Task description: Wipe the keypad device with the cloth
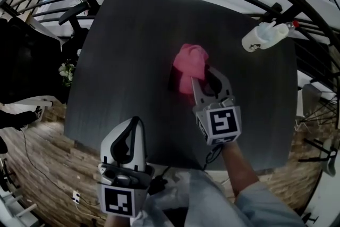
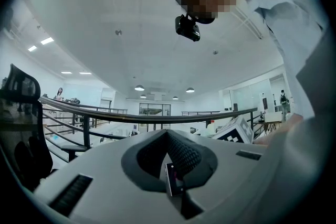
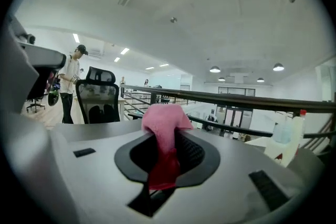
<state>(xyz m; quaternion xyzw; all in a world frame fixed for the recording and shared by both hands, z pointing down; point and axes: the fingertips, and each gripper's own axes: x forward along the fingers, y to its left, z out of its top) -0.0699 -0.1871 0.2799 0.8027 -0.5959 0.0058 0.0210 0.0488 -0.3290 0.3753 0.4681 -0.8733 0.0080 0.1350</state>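
Soft pink cloth (image 1: 191, 64) lies on matt, dark wood-grain table (image 1: 133, 56).

The cloth (image 1: 190, 64) lies near the middle of the worktop (image 1: 133, 50), its near end caught between the jaws of the right gripper (image 1: 204, 76). A spray bottle (image 1: 264, 36) lies on its side at the far right corner, well apart from the cloth. The left gripper (image 1: 135, 120) hangs over the near left edge.
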